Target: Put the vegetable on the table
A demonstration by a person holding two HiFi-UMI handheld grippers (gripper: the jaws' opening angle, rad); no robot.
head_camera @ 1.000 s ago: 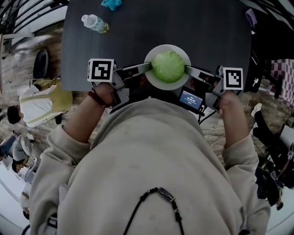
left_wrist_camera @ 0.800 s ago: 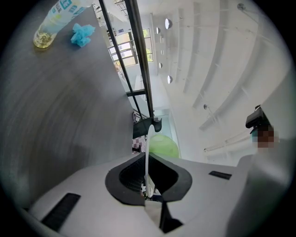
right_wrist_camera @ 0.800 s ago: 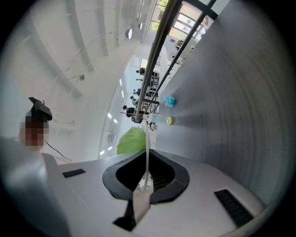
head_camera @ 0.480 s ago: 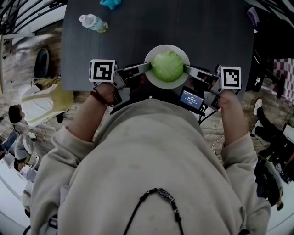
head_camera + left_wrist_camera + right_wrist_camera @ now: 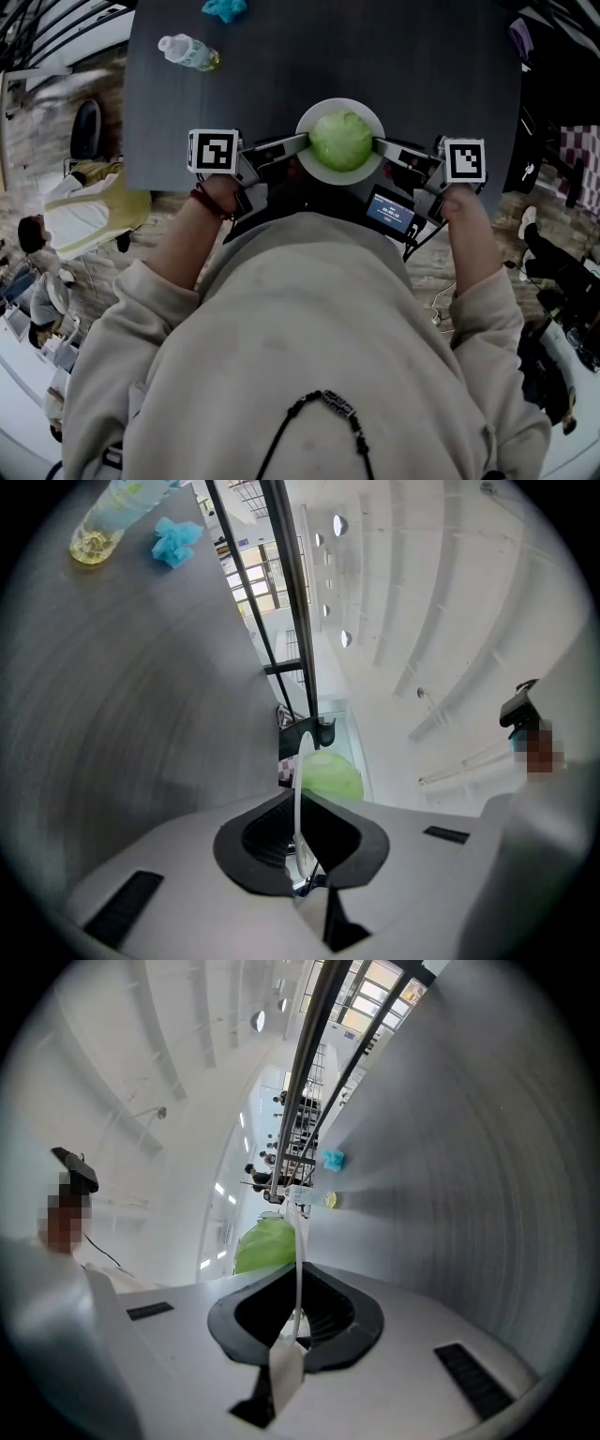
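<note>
White plate (image 5: 324,175) at table (image 5: 394,56) edge is pinched by left gripper (image 5: 302,142) and right gripper (image 5: 379,143) jaws.

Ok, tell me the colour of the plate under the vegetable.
White. The plate shows best in the head view, beneath the green vegetable.

A round, light green vegetable (image 5: 341,141) sits on a white plate (image 5: 339,177) at the near edge of the dark table (image 5: 394,56).
</note>
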